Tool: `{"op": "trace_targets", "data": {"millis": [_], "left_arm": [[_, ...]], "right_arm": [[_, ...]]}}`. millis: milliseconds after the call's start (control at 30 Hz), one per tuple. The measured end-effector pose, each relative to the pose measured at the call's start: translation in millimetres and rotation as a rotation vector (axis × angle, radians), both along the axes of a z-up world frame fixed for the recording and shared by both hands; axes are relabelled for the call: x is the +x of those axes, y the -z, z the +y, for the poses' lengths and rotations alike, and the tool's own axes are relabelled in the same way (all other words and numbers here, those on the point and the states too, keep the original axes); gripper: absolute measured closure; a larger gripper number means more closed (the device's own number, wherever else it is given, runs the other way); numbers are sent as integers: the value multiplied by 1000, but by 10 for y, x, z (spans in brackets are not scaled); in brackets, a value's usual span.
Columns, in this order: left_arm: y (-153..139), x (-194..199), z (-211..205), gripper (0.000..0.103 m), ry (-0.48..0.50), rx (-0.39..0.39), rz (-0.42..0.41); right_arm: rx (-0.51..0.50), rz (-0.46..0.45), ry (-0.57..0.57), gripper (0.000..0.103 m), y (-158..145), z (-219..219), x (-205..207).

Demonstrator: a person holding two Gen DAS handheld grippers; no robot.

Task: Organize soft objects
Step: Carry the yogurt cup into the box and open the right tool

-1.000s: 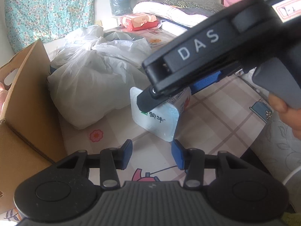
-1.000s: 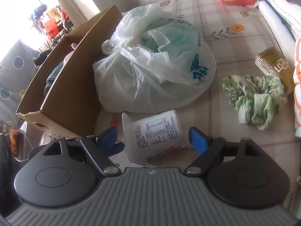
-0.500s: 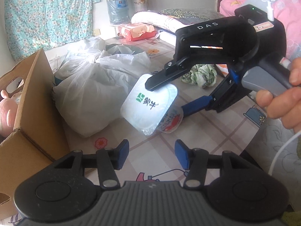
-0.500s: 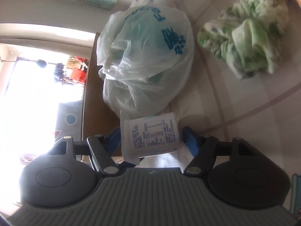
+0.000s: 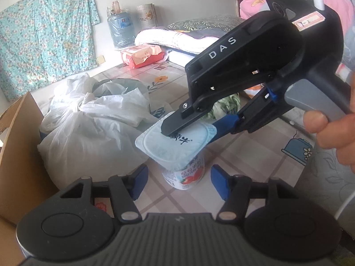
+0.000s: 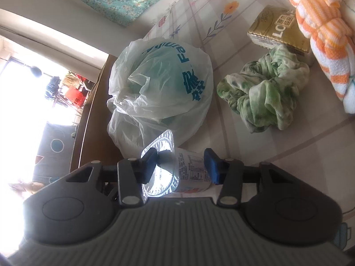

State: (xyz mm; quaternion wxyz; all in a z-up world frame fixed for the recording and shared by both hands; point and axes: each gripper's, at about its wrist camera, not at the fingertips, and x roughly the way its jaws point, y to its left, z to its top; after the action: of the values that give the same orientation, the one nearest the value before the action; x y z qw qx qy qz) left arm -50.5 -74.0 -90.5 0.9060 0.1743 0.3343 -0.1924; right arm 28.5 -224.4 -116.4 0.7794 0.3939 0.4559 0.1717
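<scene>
- Clearly, the right gripper [image 5: 190,126] is closing on the yogurt cup [image 5: 177,153], top and bottom, beside the plastic bag [image 5: 93,128], probably to lift it.
- Meanwhile the left gripper [image 5: 177,179] is opening, empty, just short of the cup.

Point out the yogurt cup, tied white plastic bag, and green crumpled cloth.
yogurt cup [image 5: 177,144]: left wrist view, on its foil lid.
tied white plastic bag [image 5: 93,133]: left wrist view, on its bulging side.
green crumpled cloth [image 6: 264,95]: right wrist view, on its middle folds.
</scene>
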Motion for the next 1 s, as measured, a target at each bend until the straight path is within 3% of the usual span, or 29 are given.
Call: {"op": "trace_targets", "data": {"millis": [133, 433, 700, 867, 1000], "left_arm": [[-21, 51, -24, 50, -22, -39, -6], [-163, -47, 61, 52, -43, -65, -28], [-694, -293, 443, 52, -112, -109, -157], [-1068, -271, 824, 52, -212, -100, -254], [-1235, -206, 1149, 52, -299, -64, -281]], "right_arm": [[1, -16, -9, 65, -19, 39, -27], [-25, -28, -15, 66, -197, 161, -168], [-45, -146, -94, 66, -830, 522, -250], [-22, -242, -198, 66, -1275, 993, -26], [1, -284, -292, 65, -1497, 1460, 217]]}}
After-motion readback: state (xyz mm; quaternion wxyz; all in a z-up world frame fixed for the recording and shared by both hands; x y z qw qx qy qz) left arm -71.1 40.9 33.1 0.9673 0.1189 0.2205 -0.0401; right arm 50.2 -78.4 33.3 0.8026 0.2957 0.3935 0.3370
